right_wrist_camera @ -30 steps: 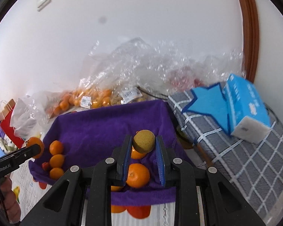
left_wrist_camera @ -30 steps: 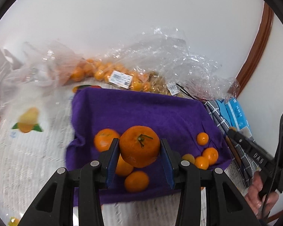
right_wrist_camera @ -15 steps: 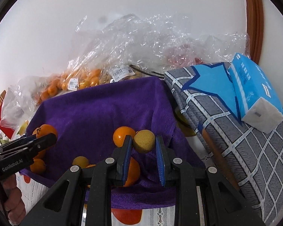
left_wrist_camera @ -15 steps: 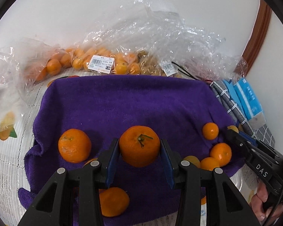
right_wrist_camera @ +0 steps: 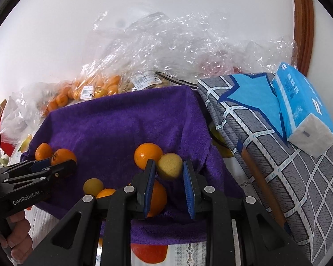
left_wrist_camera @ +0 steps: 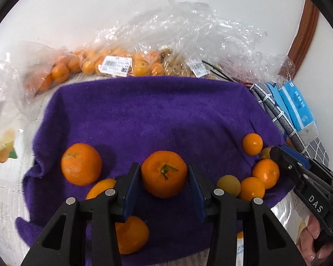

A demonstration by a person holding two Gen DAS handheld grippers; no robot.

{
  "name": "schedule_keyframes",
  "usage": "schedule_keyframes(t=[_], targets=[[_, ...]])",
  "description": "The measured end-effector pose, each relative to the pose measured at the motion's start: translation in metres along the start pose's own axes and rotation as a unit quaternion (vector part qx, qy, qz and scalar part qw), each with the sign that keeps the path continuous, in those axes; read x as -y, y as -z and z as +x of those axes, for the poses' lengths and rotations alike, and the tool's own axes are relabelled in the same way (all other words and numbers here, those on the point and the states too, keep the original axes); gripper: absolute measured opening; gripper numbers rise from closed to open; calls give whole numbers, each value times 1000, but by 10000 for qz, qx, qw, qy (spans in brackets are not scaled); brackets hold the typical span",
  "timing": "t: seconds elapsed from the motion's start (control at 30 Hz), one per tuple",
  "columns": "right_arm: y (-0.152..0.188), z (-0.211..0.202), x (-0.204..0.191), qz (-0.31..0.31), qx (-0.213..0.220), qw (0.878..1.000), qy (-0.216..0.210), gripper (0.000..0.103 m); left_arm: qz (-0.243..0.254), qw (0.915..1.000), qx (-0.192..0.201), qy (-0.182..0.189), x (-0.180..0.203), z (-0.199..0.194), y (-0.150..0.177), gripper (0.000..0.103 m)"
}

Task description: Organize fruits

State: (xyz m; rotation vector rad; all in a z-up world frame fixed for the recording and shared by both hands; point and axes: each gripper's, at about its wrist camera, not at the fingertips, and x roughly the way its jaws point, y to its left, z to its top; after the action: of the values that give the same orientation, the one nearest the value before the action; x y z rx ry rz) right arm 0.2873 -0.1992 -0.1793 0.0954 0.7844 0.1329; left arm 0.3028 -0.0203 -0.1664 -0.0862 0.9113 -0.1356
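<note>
Purple towel (left_wrist_camera: pixel 148 115): spread flat, filling the middle of both views; it is the sorting ground for loose fruit.
Left gripper (left_wrist_camera: pixel 164 190): its fingers are opening around a large orange (left_wrist_camera: pixel 163 174) with a green stem, which sits on the towel between them; a sliver of gap shows at each pad.
Right gripper (right_wrist_camera: pixel 169 188): its fingers are also opening, with a small yellow fruit (right_wrist_camera: pixel 169 165) between them, apparently resting on the towel against another orange (right_wrist_camera: pixel 147 155).
Groups: bigger oranges lie at lower left of the left wrist view, beside orange (left_wrist_camera: pixel 81 164); small ones cluster at lower right, near a yellowish fruit (left_wrist_camera: pixel 228 186).
Step in hand: probably releasing both fruits into their groups.
Doing it well: the fingers should spread evenly and lift straight back, so no pad nudges a round fruit into rolling off the towel's near edge.
Surface: soft pile should damp rolling; beneath it, the counter carries a pale printed cover (left_wrist_camera: pixel 4 188).
Room: white wall behind; crinkled plastic bags (left_wrist_camera: pixel 188 44) of more fruit along the top; a grey checked cloth (right_wrist_camera: pixel 277 166) with a blue tissue pack (right_wrist_camera: pixel 299 102) at right.
</note>
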Motion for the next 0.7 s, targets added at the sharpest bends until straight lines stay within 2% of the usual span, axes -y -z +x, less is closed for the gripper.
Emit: schedule_keyframes(t=[0.03,0.1,0.27,0.33,0.4,0.5,0.63,0.7], targets=[[0,-6,-1,6,76,10000,-23,35,11,10000,54,11,0,-8,1,46],[1,-17,-4,7,175,9998,-25,39,36,9999,167,13,0,-24,2,50],[4,-62,-16,-27,293,9995,115,41,-15,9990,439,-52,-7,-69,14,55],[8,-88,-21,-52,403,9990,188,50,-63,9985,537,-46,-10,-87,21,58],[13,-111,-23,-56,532,9983,226,52,-91,9979,639,-87,-11,-107,30,68],[21,-143,-27,-15,601,9979,251,60,-130,9962,843,-181,-10,-138,46,74],[34,-174,-28,74,521,9985,169,61,-168,9943,1018,-257,-10,-164,63,80],[42,-185,-29,115,544,9981,263,61,-189,9937,1067,-282,-9,-173,69,82]])
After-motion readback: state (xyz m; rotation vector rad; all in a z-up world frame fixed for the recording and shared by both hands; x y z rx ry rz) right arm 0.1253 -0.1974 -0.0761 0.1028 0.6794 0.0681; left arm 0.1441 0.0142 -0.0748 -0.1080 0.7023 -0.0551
